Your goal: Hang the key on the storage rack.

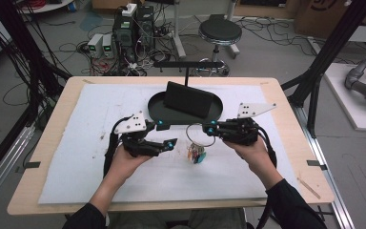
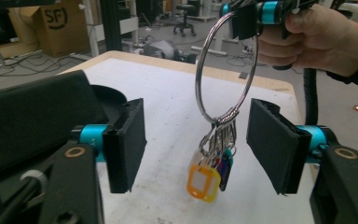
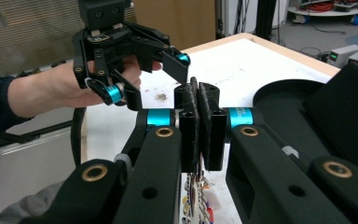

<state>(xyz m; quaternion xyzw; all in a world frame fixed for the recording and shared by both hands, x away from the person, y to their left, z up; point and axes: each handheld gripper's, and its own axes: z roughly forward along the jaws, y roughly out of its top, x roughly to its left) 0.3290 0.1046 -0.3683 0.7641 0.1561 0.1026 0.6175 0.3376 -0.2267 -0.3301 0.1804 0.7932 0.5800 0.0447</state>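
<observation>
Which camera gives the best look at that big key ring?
The left gripper view: the key ring hangs whole there, with its tags below. The high view shows it small. In the right gripper view it is mostly hidden behind the shut right gripper.

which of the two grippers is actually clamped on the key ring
The right gripper: its fingers are pressed shut on the top of the key ring. The left gripper stands open, fingers apart on either side of the hanging tags.

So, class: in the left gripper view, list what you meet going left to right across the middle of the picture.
Left pad → bunch of key tags hanging from the metal ring → right pad.
</observation>
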